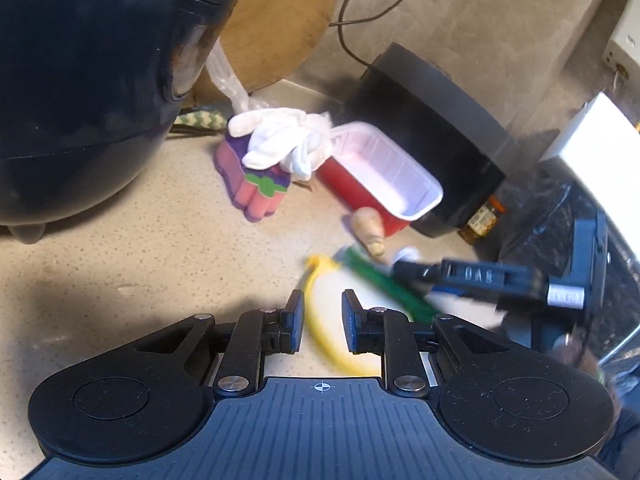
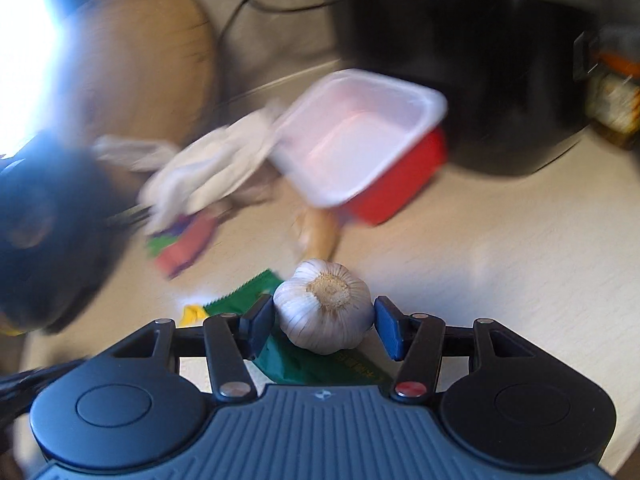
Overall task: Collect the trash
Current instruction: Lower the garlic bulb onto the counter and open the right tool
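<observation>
Now, through the left wrist view, the left gripper (image 1: 322, 322) hangs unclenched over a yellow wrapper (image 1: 320, 320) on the tabletop (image 1: 140, 264). Through the right, the right gripper (image 2: 324, 320) clasps a garlic bulb (image 2: 326, 306) above a green packet (image 2: 304, 364), near the red tray (image 2: 360, 140).

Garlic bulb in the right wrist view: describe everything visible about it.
The garlic bulb is whole, with white papery skin streaked faintly purple and a dry tan root disc facing the camera. It sits between the right gripper pads, which press its sides, over a green wrapper on the pale countertop.
</observation>
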